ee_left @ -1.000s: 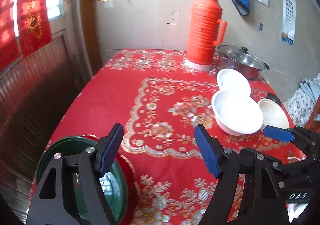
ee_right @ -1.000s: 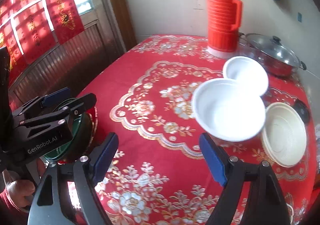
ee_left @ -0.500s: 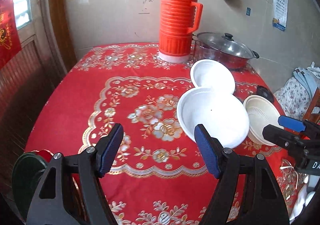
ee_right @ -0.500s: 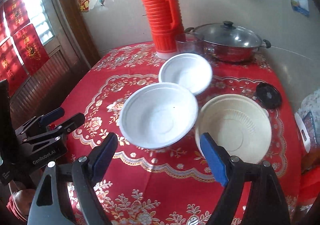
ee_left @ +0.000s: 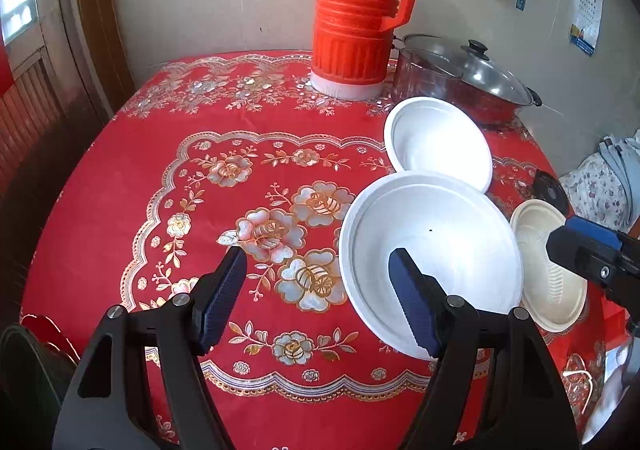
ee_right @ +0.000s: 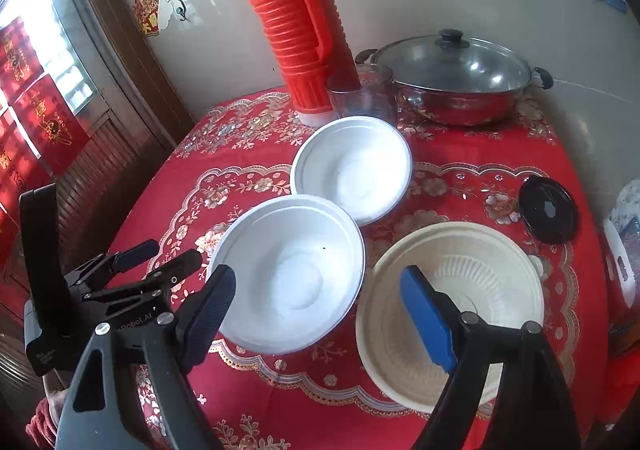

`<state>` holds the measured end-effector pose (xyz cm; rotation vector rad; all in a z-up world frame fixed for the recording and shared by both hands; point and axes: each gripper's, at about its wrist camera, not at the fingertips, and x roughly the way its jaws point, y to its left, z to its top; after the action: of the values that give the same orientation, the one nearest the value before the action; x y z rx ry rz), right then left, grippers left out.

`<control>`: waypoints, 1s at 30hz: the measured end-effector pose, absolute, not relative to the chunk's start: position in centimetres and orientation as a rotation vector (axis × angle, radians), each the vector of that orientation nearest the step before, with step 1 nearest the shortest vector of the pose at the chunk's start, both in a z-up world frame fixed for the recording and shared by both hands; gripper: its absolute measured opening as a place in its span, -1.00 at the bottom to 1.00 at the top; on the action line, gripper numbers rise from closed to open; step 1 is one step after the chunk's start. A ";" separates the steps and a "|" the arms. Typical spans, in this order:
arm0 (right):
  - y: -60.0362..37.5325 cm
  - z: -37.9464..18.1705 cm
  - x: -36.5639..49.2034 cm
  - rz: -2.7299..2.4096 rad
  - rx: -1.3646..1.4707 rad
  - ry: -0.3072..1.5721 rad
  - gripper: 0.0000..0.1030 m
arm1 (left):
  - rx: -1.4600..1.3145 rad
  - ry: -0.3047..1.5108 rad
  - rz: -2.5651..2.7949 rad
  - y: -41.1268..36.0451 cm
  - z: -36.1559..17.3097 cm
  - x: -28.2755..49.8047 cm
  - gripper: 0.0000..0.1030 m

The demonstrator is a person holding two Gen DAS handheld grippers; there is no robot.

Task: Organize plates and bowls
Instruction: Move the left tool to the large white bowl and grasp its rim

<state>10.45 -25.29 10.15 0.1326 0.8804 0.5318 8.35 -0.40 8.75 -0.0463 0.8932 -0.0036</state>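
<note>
From the left wrist view, the left gripper [ee_left: 316, 286] hangs over a table covered in a red floral tablecloth [ee_left: 160, 186], its blue-padded jaws spread apart with nothing between them. Just past its right finger sits a large white bowl [ee_left: 432, 250], and behind that, touching its far rim, a smaller white bowl [ee_left: 438, 142]. To the right of the large one lies a cream-coloured ribbed bowl [ee_left: 548, 270], partly hidden by the tip of the right gripper [ee_left: 588, 246] coming in from the edge. At the back stand an orange thermos [ee_left: 356, 10] and a steel pot with a glass lid [ee_left: 472, 78].

From the right wrist view, the right gripper [ee_right: 320, 302] also has its jaws wide apart and empty; its right finger lies over the cream-coloured ribbed bowl [ee_right: 480, 282], its left over the near edge of the large white bowl [ee_right: 292, 270]. The smaller white bowl [ee_right: 352, 166] sits just behind. A clear glass [ee_right: 362, 94] stands between the orange thermos [ee_right: 296, 22] and the steel pot with a glass lid [ee_right: 456, 78]. A black lid [ee_right: 548, 210] rests on the cloth to the right. The left gripper [ee_right: 156, 258] shows low at the left, jaws apart.
</note>
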 end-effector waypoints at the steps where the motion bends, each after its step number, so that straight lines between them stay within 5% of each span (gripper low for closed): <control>1: -25.1 10.0 11.0 0.543 0.136 0.889 0.64 | -0.044 0.900 -0.001 -0.4 8.5 8.5 0.44; 13: -23.1 7.3 15.8 0.580 0.027 0.987 0.60 | -0.060 0.998 0.003 -0.7 5.6 10.7 0.44; 22: -22.6 6.1 16.9 0.588 0.005 1.030 0.22 | -0.067 1.031 -0.008 -1.0 4.6 11.3 0.44; 27: -22.5 5.9 16.7 0.606 0.024 1.040 -0.16 | -0.047 1.042 -0.019 -1.6 3.9 11.5 0.44; 28: -22.5 5.9 16.5 0.614 0.027 1.041 -0.18 | -0.054 1.040 -0.027 -1.6 3.8 11.4 0.42; 30: -22.3 5.7 15.9 0.627 0.024 1.039 -0.21 | -0.052 1.045 -0.032 -1.7 3.7 11.4 0.04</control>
<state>15.92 -22.27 5.72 0.0240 1.0394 0.6274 11.39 -1.68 3.72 -0.0522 1.0448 -0.0320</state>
